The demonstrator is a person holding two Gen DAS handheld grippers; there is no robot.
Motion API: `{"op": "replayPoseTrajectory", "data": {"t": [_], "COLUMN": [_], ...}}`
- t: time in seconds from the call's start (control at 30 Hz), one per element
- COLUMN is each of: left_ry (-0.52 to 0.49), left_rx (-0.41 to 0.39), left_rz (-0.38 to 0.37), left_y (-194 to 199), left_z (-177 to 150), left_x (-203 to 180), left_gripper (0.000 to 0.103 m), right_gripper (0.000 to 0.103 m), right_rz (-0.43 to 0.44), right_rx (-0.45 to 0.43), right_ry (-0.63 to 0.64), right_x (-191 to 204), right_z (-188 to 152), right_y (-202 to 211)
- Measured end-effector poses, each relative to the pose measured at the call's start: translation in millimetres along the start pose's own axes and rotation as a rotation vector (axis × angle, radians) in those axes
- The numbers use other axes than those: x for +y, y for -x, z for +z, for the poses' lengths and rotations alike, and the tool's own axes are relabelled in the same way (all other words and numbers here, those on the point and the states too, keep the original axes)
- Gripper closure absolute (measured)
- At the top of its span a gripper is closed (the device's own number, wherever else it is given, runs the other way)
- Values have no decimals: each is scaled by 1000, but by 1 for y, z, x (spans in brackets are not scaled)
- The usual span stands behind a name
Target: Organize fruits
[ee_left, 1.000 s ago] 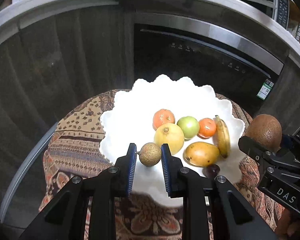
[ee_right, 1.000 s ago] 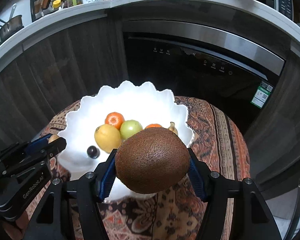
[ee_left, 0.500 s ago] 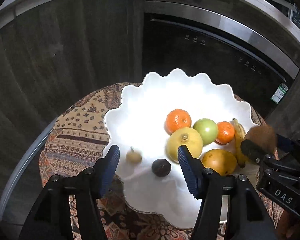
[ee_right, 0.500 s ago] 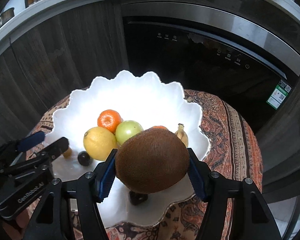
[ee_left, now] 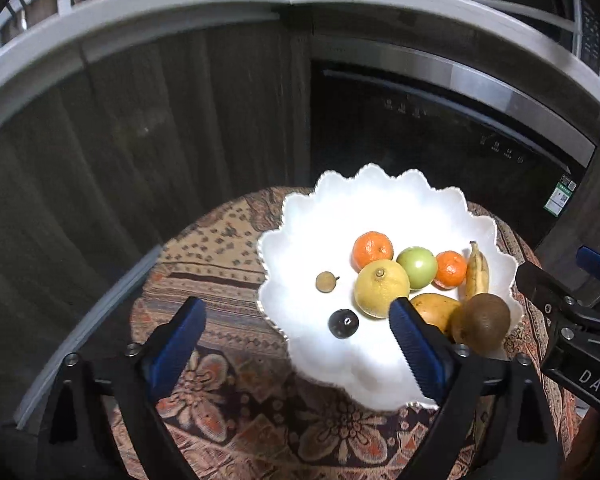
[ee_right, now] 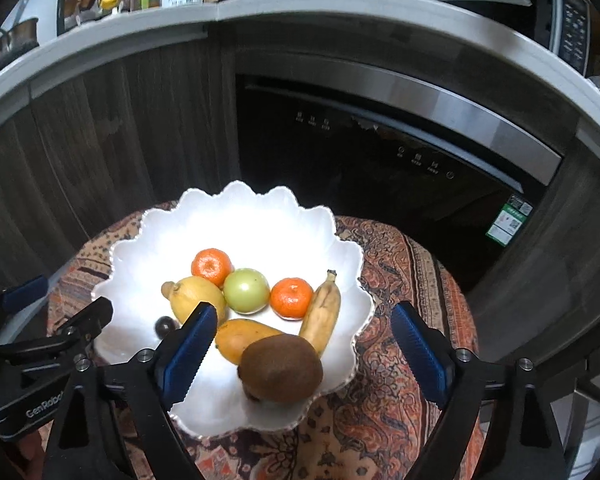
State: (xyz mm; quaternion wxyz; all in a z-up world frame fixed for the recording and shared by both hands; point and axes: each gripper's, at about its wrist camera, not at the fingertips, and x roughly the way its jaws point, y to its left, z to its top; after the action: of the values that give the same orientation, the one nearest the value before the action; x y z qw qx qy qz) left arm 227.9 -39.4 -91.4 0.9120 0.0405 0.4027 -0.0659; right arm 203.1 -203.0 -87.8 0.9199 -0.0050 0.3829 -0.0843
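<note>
A white scalloped plate (ee_left: 320,236) (ee_right: 252,224) on the patterned cloth holds two tangerines, a green apple (ee_right: 246,290), a yellow citrus (ee_left: 381,288), a banana (ee_right: 321,314) and a mango (ee_right: 240,338). The small brown fruit (ee_left: 325,281) and a dark round fruit (ee_left: 343,323) lie loose on the plate's left part. The kiwi (ee_right: 281,368) (ee_left: 480,322) rests at the near right rim against the mango. My left gripper (ee_left: 294,320) hovers over the near edge, its jaws opening, pads touching nothing. My right gripper (ee_right: 303,316) stands above the kiwi, jaws opening, pads clear of it.
The plate stands on a small round table with a paisley cloth (ee_left: 228,392). Behind it are dark wooden cabinet fronts, a black built-in appliance (ee_right: 380,168) and a grey countertop with jars and pots. The plate's far half is bare white.
The left jaws let go of the small brown fruit, which now lies on the plate. The right jaws released the kiwi onto the plate beside the mango. Both grippers drew back and up.
</note>
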Motion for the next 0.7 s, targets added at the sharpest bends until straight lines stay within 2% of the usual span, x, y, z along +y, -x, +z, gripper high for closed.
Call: {"op": "replayPoseTrajectory", "data": {"t": [0.27, 0.7], "left_ry": [-2, -18], "left_rx": [-51, -86], "left_rz": [31, 30], "left_y": [48, 106], "left_z": [-10, -44], "left_x": [3, -6], "left_gripper": [0, 0], "right_gripper": [11, 11], "right_rz": [13, 8], "right_rx": [-45, -90], "right_ry": [-19, -58], "right_x": [-2, -17], "right_z": [-12, -48], "right_y": [45, 101]}}
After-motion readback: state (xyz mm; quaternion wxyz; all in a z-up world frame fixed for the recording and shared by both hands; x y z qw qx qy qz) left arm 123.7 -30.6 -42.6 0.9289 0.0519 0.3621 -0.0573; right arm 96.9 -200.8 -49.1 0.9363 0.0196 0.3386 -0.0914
